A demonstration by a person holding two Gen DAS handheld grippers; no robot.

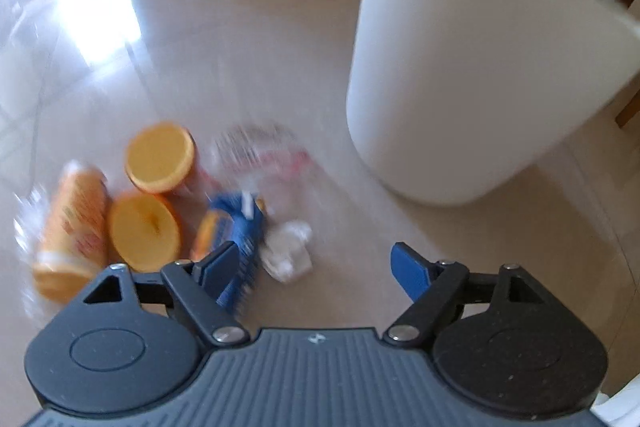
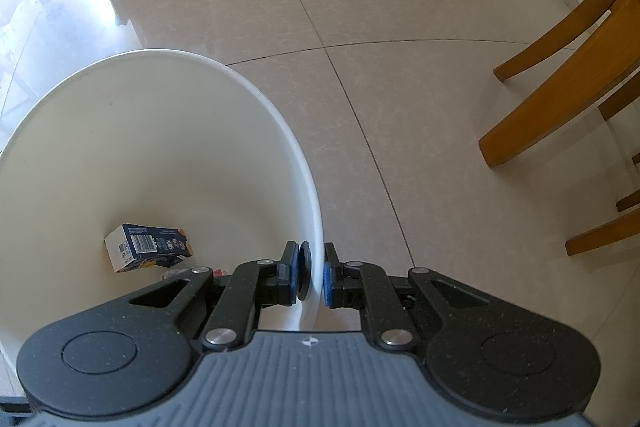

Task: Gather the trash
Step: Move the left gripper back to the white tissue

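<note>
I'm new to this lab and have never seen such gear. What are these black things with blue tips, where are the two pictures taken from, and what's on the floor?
They are hand-held two-finger grippers, one in each of a person's hands, each with a camera looking along its fingers. The left camera shows the left gripper open above trash on the tiled floor: two orange halves, an orange packet, a blue wrapper, crumpled white paper and a clear wrapper, blurred. The right camera shows the right gripper clamped on the rim of the white bin, which holds a small carton. Wooden chair legs stand nearby.
</note>
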